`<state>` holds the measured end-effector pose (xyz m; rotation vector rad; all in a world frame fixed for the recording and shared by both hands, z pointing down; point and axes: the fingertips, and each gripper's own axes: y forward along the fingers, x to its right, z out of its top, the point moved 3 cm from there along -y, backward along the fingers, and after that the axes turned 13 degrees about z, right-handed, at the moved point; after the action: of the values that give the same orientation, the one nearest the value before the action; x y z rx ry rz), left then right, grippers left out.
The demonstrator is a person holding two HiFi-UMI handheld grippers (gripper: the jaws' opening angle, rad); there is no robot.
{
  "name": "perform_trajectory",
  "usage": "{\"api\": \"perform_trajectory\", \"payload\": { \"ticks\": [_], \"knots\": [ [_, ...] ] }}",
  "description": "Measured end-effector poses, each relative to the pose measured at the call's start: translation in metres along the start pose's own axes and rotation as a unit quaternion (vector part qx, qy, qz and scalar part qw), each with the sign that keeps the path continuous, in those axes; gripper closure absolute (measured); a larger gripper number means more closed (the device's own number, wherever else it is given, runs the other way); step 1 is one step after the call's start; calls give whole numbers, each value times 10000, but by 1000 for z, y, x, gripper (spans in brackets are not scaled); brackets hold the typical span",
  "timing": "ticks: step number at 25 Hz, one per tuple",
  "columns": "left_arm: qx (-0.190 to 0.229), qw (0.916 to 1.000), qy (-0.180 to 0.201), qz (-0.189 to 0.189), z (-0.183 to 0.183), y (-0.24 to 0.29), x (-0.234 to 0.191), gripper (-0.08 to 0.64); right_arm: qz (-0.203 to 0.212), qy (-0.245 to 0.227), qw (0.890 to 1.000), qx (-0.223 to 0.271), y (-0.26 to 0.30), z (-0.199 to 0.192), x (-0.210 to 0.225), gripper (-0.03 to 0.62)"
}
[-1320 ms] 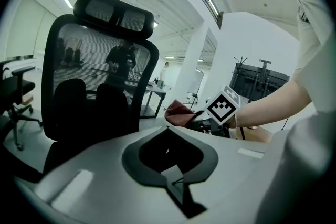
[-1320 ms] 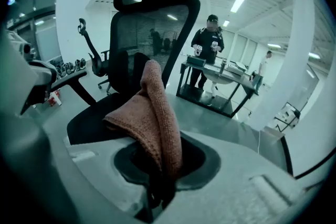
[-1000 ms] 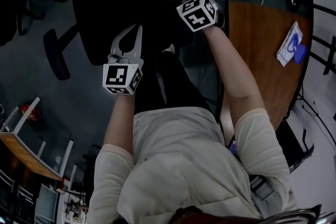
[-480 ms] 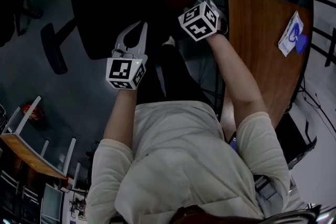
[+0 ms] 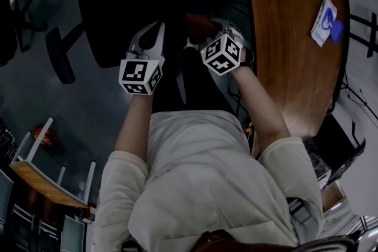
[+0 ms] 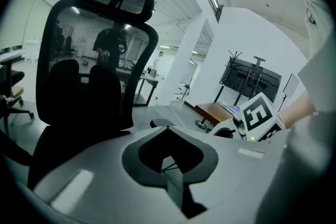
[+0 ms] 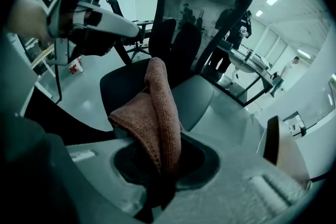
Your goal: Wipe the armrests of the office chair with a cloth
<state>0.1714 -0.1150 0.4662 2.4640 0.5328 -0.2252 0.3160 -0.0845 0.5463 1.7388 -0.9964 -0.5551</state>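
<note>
Head view: left gripper (image 5: 155, 29) and right gripper (image 5: 207, 29) sit close together over the chair (image 5: 118, 9). The cloth (image 5: 198, 22) is held off the armrest (image 5: 59, 59), so I judge no wipe contact yet.
Left gripper view: jaws pressed together and empty. I read it as a parked spare, aimed at the backrest.
Right gripper view: jaws pinch the cloth at a fold. The loose end sticks out ahead, ready as a wiping pad.

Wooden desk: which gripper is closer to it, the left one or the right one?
Right. The right gripper, holding the red cloth, is close to the edge of the wooden desk; the left gripper is farther away, past the right one.
</note>
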Motion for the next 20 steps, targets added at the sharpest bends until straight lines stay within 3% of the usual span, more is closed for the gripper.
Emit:
{"api": "perform_trajectory", "payload": {
  "ticks": [4, 6, 8, 12, 15, 20],
  "knots": [
    [-196, 9997, 94, -125, -12, 7, 4, 543, 464, 433, 9980, -21, -8, -21, -24, 548],
    [-363, 9990, 155, -227, -23, 11, 11, 543, 464, 889, 9948, 152, -17, -28, -21, 548],
    [-546, 9975, 201, -389, -36, 16, 22, 543, 128, 1450, 9883, 460, -26, -30, -1, 548],
    [-864, 9927, 330, -778, -61, 27, 52, 543, -578, 2488, 9609, 1065, -28, -21, 61, 548],
    [-991, 9907, 330, -874, -74, 33, 65, 543, -749, 2711, 9512, 1272, -18, -2, 98, 548],
    [-1138, 9899, 246, -815, -87, 38, 64, 543, -651, 2673, 9538, 1206, 14, 12, 127, 548]
  ]
}}
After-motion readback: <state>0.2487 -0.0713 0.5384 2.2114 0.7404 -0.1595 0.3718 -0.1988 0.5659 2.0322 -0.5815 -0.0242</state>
